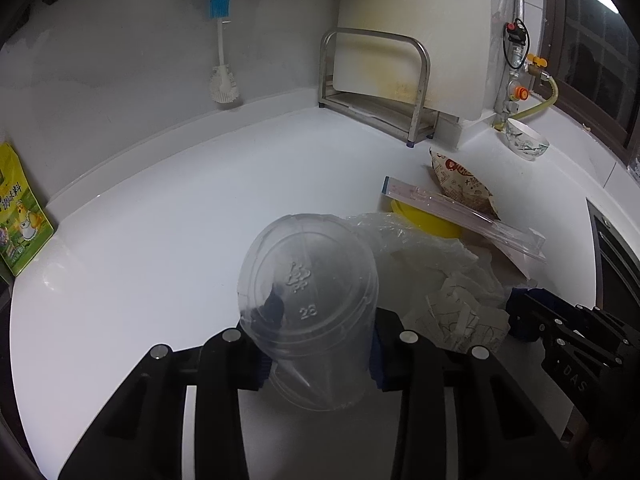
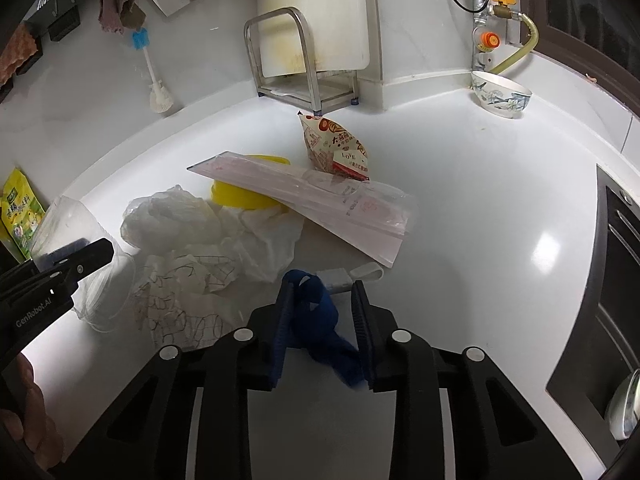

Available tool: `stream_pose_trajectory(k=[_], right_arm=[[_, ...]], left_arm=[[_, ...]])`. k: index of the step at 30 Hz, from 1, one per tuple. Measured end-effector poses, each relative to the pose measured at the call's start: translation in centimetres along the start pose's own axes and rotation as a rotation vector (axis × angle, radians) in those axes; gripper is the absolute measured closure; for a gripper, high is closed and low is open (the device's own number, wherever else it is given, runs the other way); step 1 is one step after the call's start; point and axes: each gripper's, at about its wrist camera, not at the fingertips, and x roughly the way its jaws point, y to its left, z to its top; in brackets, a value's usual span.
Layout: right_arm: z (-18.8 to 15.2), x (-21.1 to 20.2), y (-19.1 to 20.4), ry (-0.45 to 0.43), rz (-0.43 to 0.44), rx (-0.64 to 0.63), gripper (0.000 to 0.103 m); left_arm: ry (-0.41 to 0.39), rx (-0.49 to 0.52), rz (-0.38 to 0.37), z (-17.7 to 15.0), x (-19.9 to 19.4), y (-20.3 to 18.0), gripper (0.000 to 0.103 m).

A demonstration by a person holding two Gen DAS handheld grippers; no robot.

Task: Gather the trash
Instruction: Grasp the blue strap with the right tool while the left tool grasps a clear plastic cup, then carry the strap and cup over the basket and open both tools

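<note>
Left hand-held gripper [image 1: 318, 354] clamps clear plastic cup [image 1: 308, 300]; right hand-held gripper [image 2: 322, 320] pinches blue strap [image 2: 316, 316].

My white counter [image 2: 500, 208] carries everything here, so I place things by the yellow bowl [image 2: 240, 196] sitting on it. Just left of the bowl lies a crumpled clear plastic bag [image 2: 168, 216]; nearer me from it, scribbled crumpled paper [image 2: 188, 300] lies flat on the counter. A clear plastic cup [image 2: 100, 280] lies further left of that. Just right of and behind the bowl stands a printed snack packet [image 2: 336, 148]. Behind the bowl, by the wall, stands a metal rack [image 2: 304, 76]. Far right of it, a patterned bowl [image 2: 500, 94] sits in the corner. Far left, a green-yellow packet [image 2: 20, 216] leans at the edge.
</note>
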Motion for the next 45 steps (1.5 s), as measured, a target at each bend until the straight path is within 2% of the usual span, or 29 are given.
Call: stream_pose_trajectory(k=[14,18,22,32,45], right_arm=[[-1.8,-3.4,0.1,-0.016,-0.014,-0.001,0.083],[-2.5,-3.9,0.0,-0.012,-0.009,-0.004,0.092],[-2.8,-4.5,-0.2,-0.021,0.001,-0.008,0.095],[-3.2,-7.2,-1.0,-0.052,0.023,0.022,0.097],[-5.6,-13.9,-1.4,-0.080,0.039,-0.020,0.097]], left_arm=[[-0.010,0.024,-0.017,-1.6,-3.3,0.0,0.067],[-0.010,0.026,-0.022,-2.1,-4.2,-0.4,0.067],[-0.017,0.032,-0.025,-2.4,-5.1,-0.8,0.067],[-0.034,0.046,-0.035,-3.0,-7.7,-1.7,0.067],[-0.045,0.059,-0.070,-5.4,-13.1,-4.6,0.067]])
